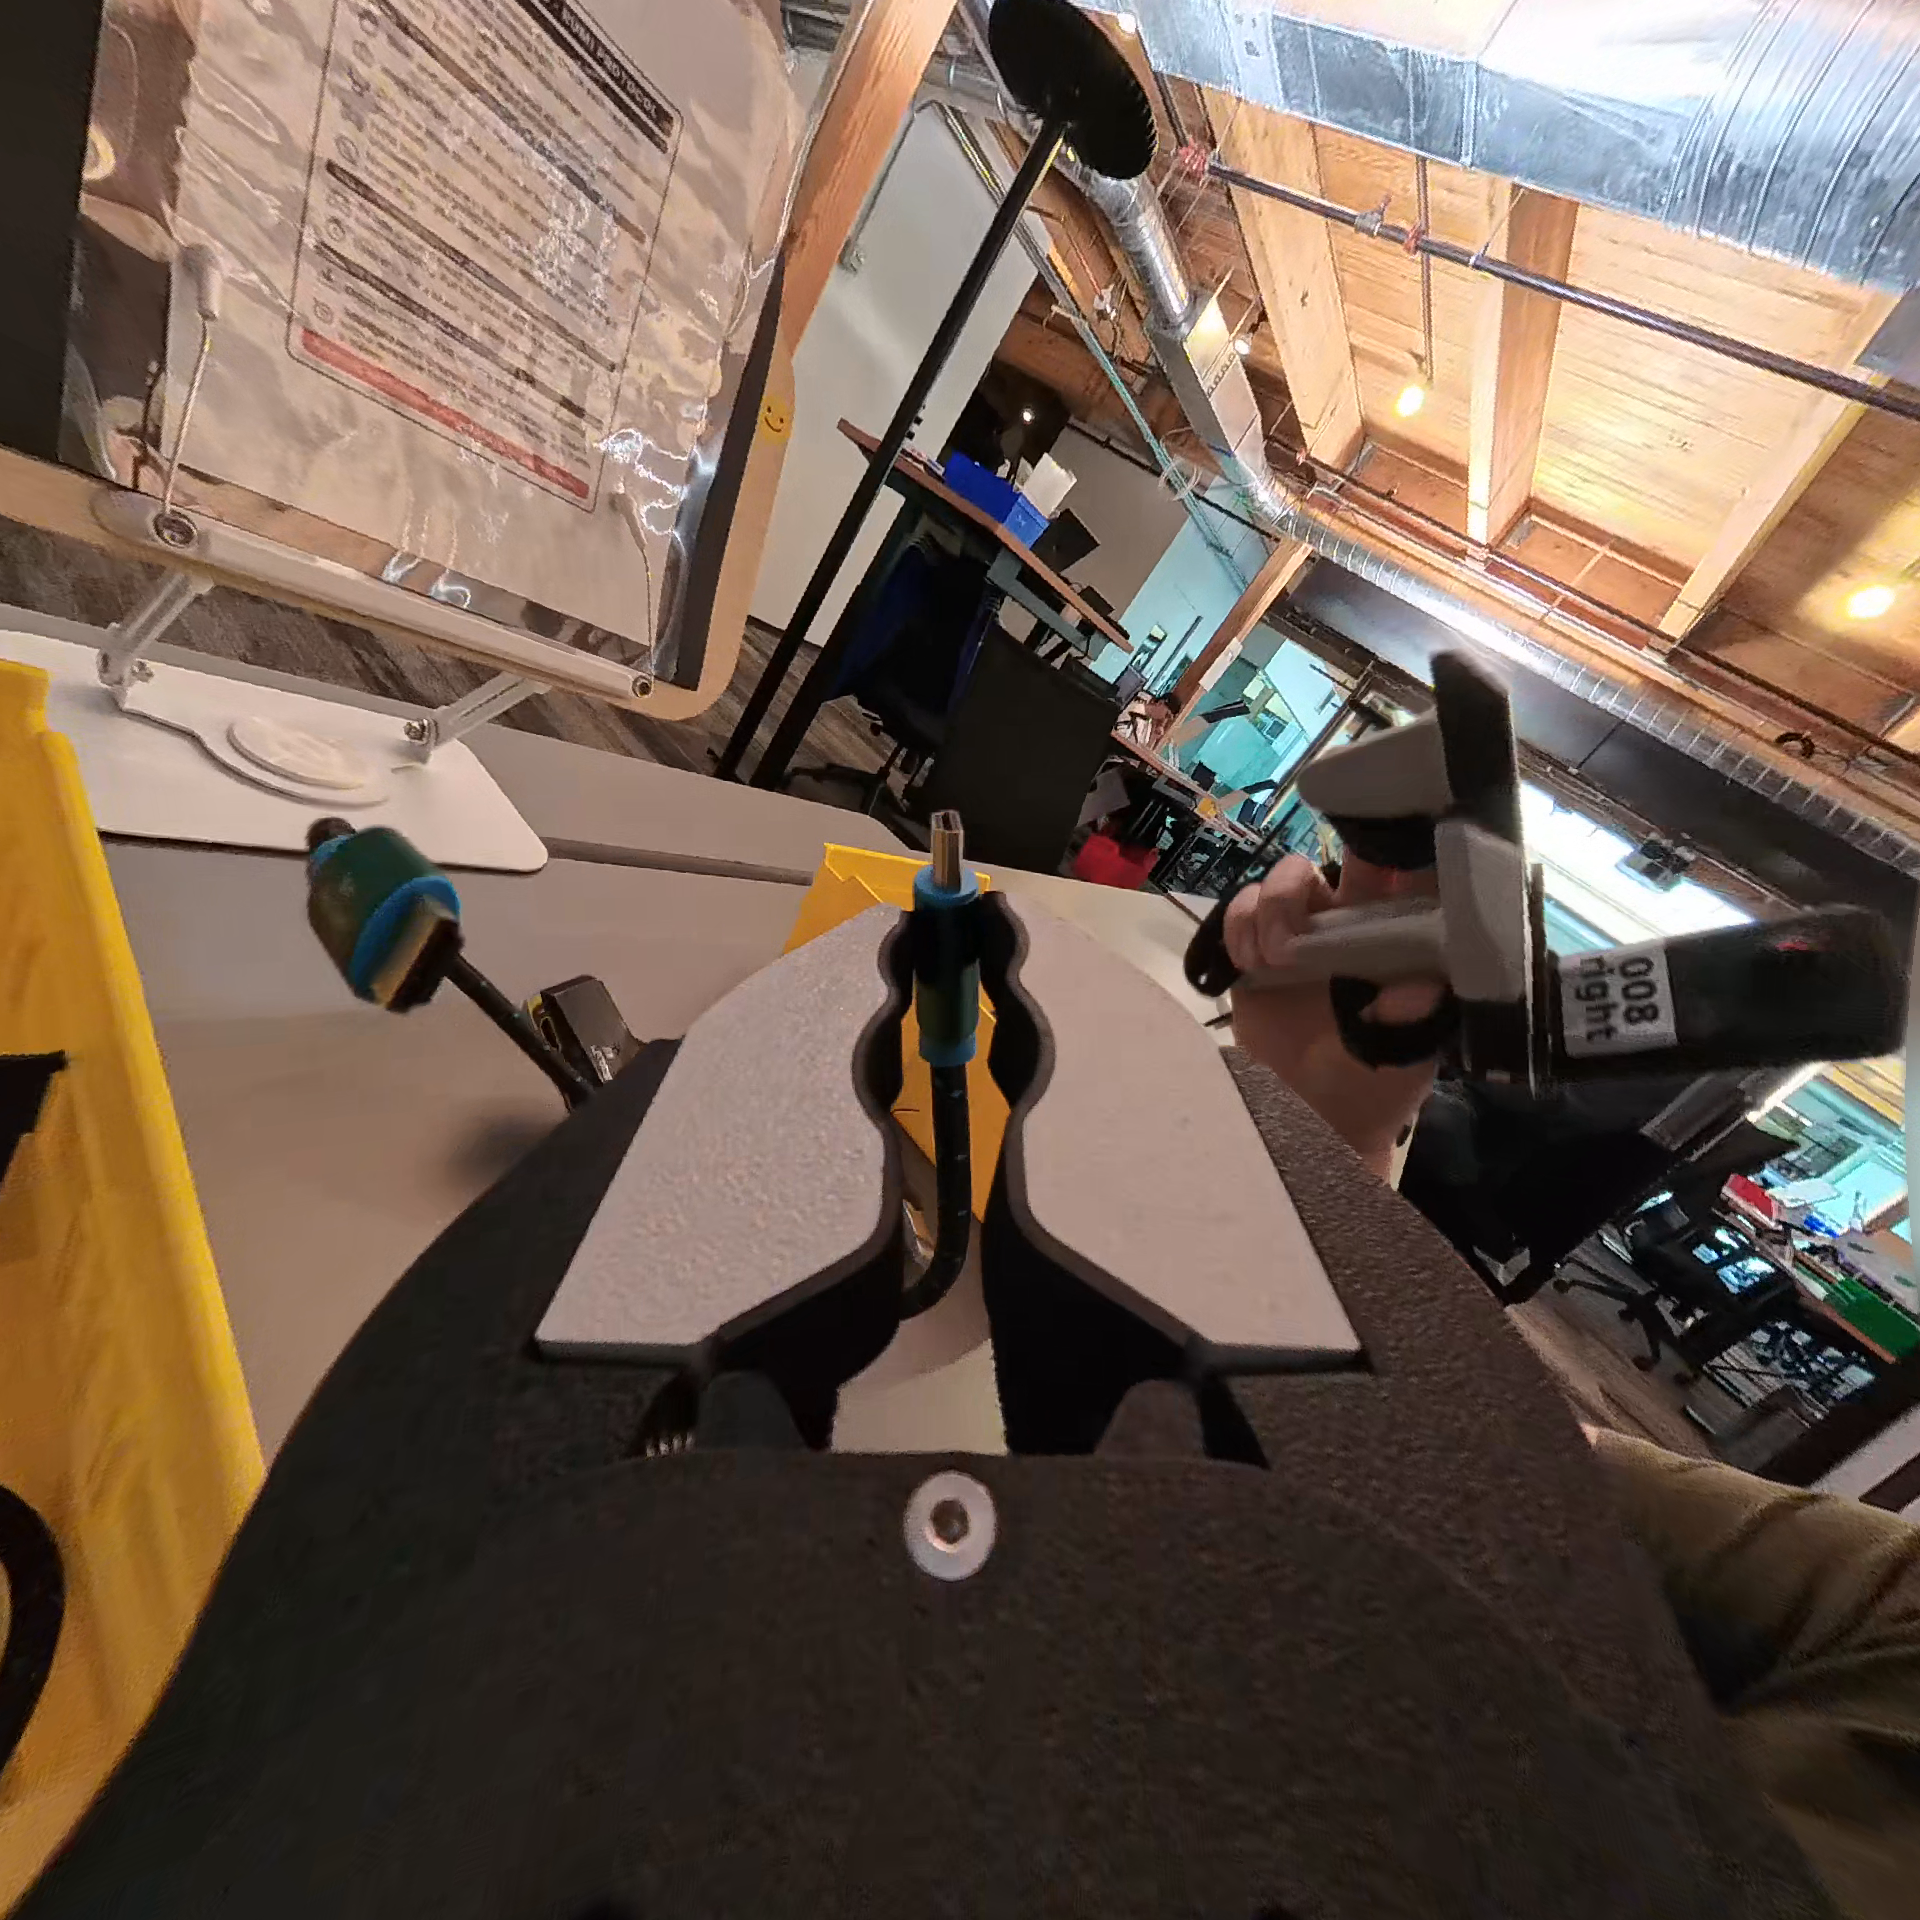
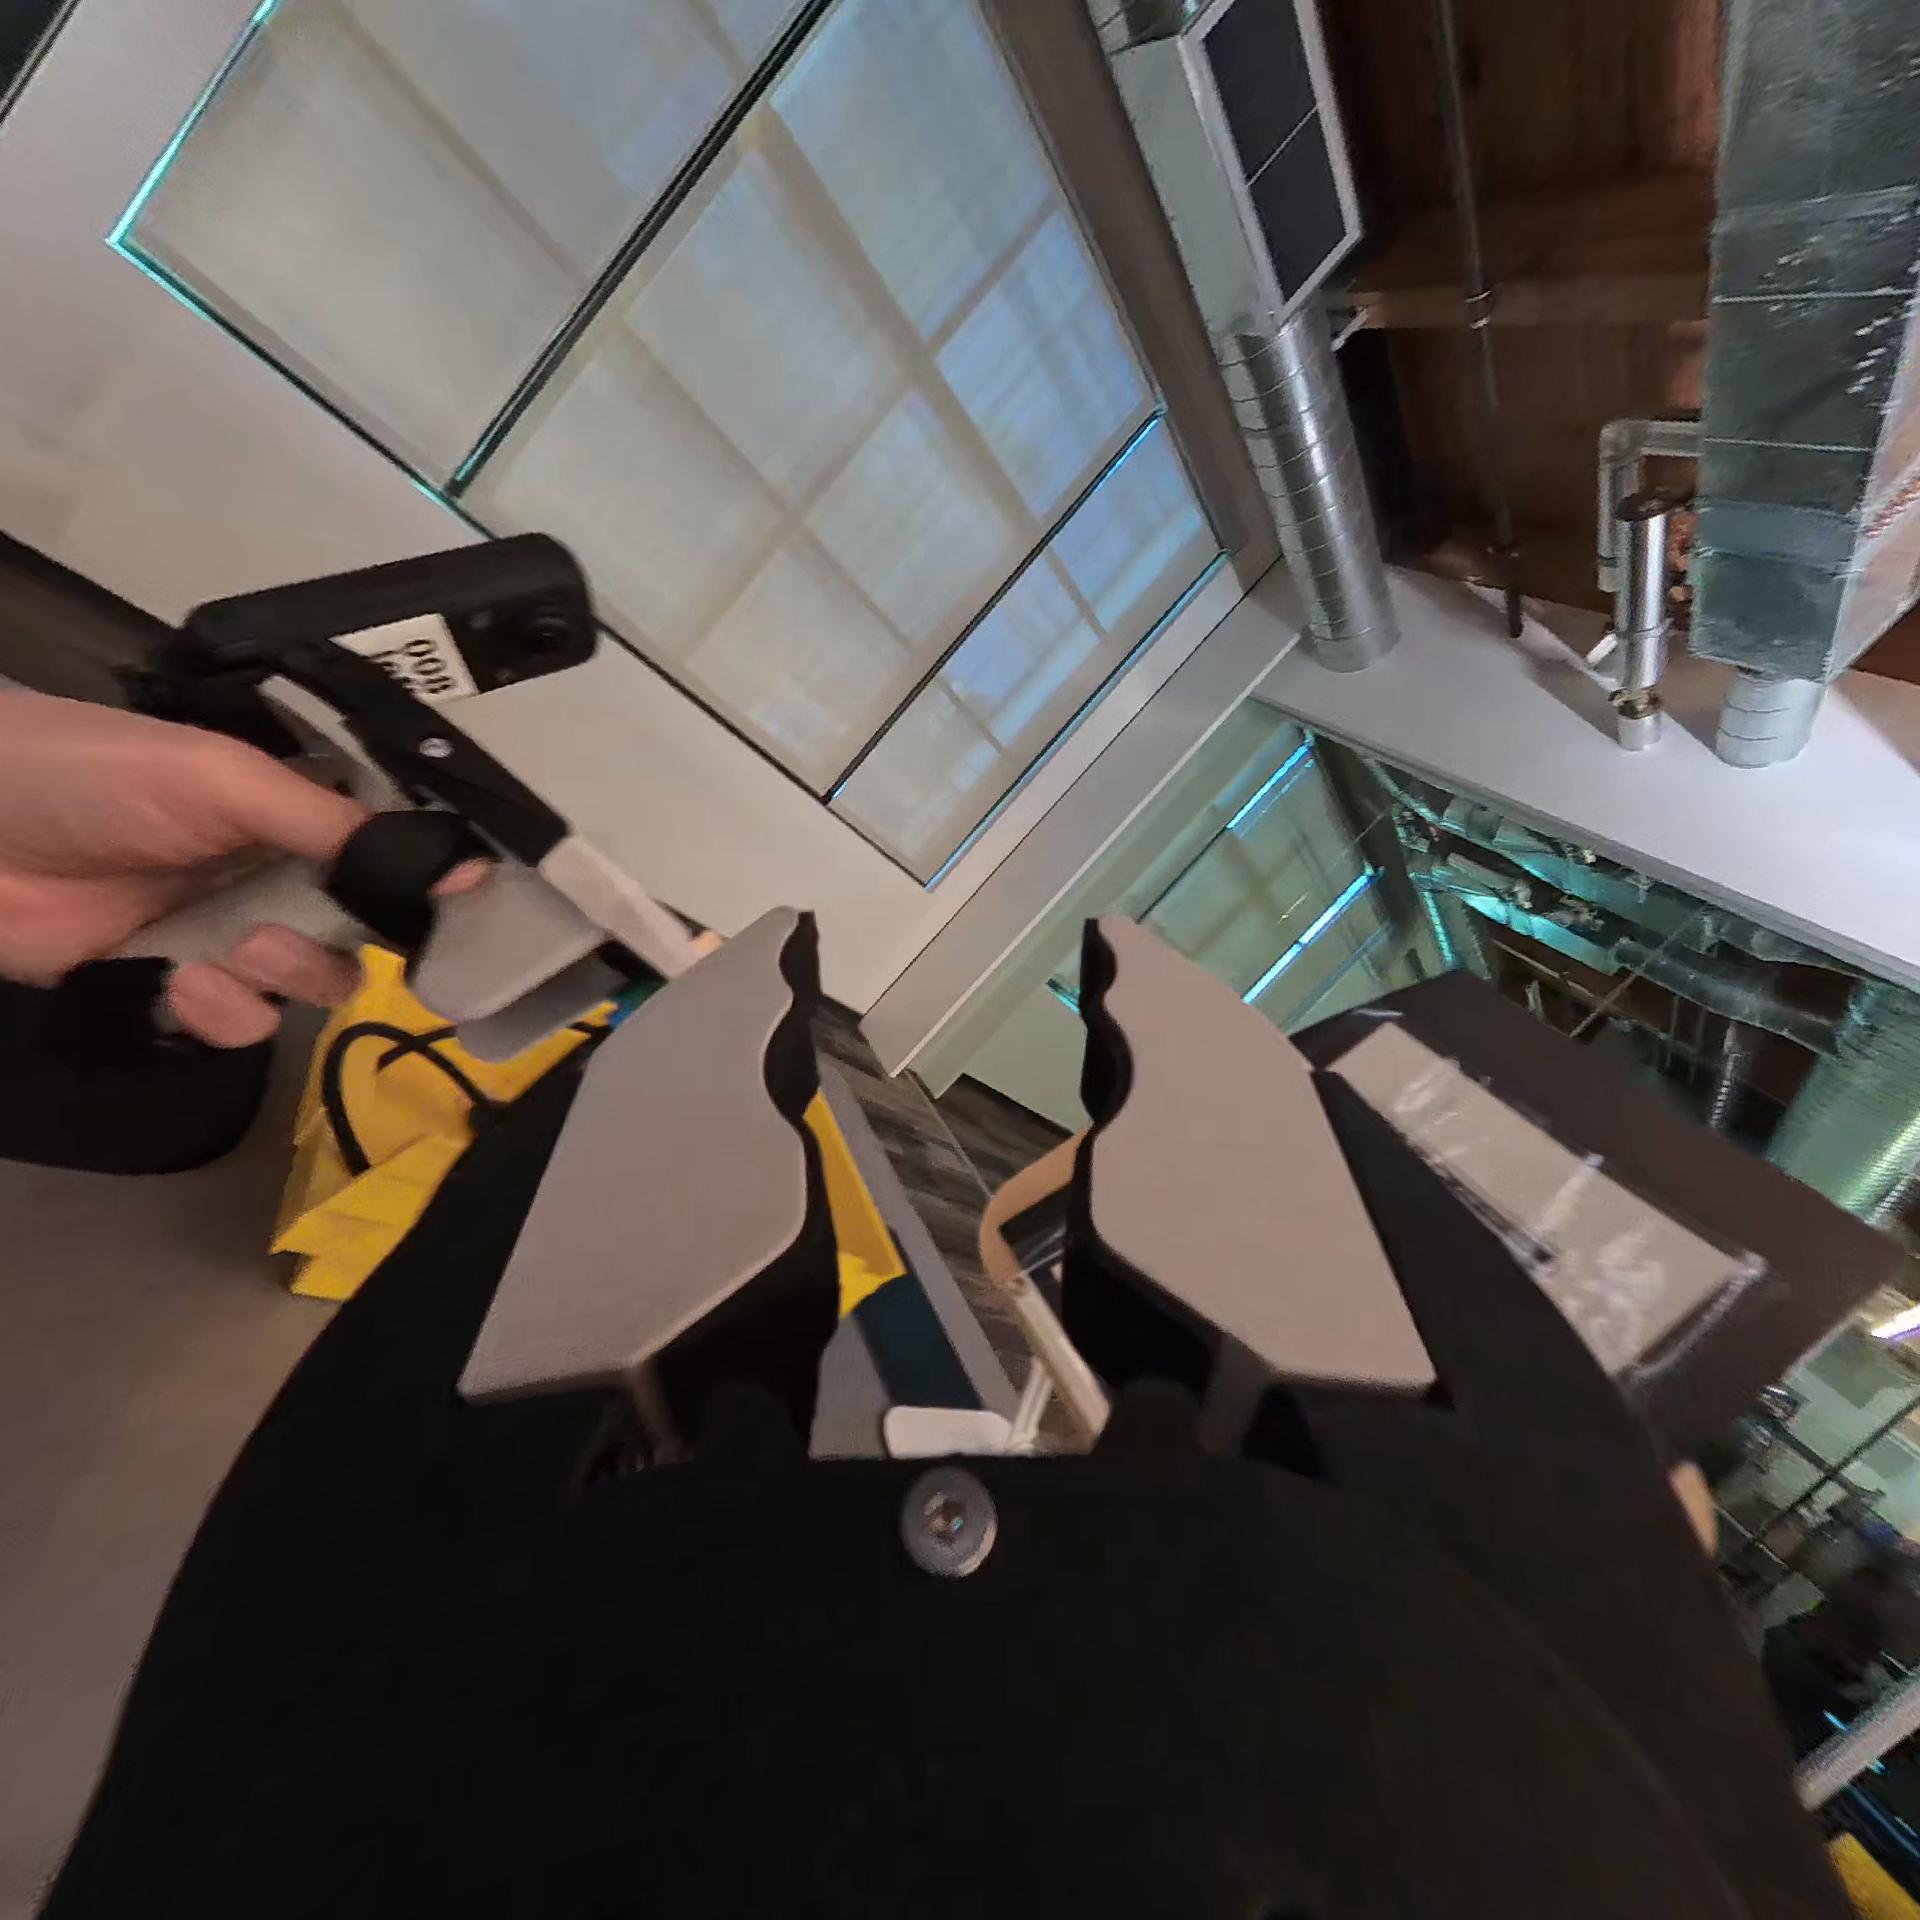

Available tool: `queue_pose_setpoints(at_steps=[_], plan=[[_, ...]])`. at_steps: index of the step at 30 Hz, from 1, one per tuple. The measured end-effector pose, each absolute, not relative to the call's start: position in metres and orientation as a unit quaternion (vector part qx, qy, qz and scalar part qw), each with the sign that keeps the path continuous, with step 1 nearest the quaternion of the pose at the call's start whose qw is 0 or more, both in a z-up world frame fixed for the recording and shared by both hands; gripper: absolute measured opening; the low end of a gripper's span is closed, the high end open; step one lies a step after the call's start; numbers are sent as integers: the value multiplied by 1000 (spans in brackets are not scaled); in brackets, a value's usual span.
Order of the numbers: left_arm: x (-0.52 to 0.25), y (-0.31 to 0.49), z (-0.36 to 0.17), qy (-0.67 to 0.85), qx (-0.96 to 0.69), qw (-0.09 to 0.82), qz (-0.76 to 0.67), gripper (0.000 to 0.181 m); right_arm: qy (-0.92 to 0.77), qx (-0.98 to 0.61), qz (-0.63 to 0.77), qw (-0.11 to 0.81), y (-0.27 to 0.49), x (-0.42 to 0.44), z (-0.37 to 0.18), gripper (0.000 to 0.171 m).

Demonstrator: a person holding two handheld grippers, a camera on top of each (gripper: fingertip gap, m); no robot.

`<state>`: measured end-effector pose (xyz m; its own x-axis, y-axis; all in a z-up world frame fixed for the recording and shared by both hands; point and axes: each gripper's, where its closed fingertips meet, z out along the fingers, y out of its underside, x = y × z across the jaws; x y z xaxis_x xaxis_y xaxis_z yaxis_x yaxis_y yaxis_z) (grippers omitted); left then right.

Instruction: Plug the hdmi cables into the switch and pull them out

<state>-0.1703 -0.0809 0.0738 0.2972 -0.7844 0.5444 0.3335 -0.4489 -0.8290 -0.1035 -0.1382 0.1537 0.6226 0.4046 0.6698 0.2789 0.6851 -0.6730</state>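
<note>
Open-plan office or workshop loft: bare timber ceiling (image 1: 1621,416) with silver air ducts (image 1: 1558,94) and pipes, rows of cluttered desks (image 1: 987,520) with office chairs (image 1: 1652,1320), glass partition walls (image 2: 665,416).

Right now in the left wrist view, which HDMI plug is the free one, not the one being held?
Start at the white stand base on the grey table. Just in front of it, left of the left claw, a second HDMI plug hangs in the air on its black cable. Unlike the held HDMI plug, which points straight up between the fingers, it tilts down-right, ungripped.
</note>
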Motion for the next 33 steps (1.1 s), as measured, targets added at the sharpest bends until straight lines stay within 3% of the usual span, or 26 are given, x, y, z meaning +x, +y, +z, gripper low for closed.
queue_pose_setpoints(at_steps=[8,13,14,15,16,17,25,33], plan=[[-169,-72,88,166,-627,517,-558,11,-402,-476,94,776,-119,-155,96,63],[-171,-75,98,160,-615,529,-563,11,-442,-524,41,727,-101,-180,37,64],[-171,-76,100,160,-613,529,-564,11,-448,-533,18,717,-96,-180,28,61],[-171,-78,100,161,-612,529,-566,11,-450,-535,-5,715,-92,-177,24,47],[-170,-80,101,164,-611,527,-568,11,-468,-522,-14,713,-93,-176,23,17],[-170,-82,101,168,-609,524,-571,12,-488,-507,-13,710,-97,-176,25,9],[-170,-107,96,244,-607,475,-589,13,-624,-443,-24,643,-107,-136,47,4],[-158,-121,85,281,-605,453,-591,15,-651,-428,-44,626,-109,-119,49,3]])
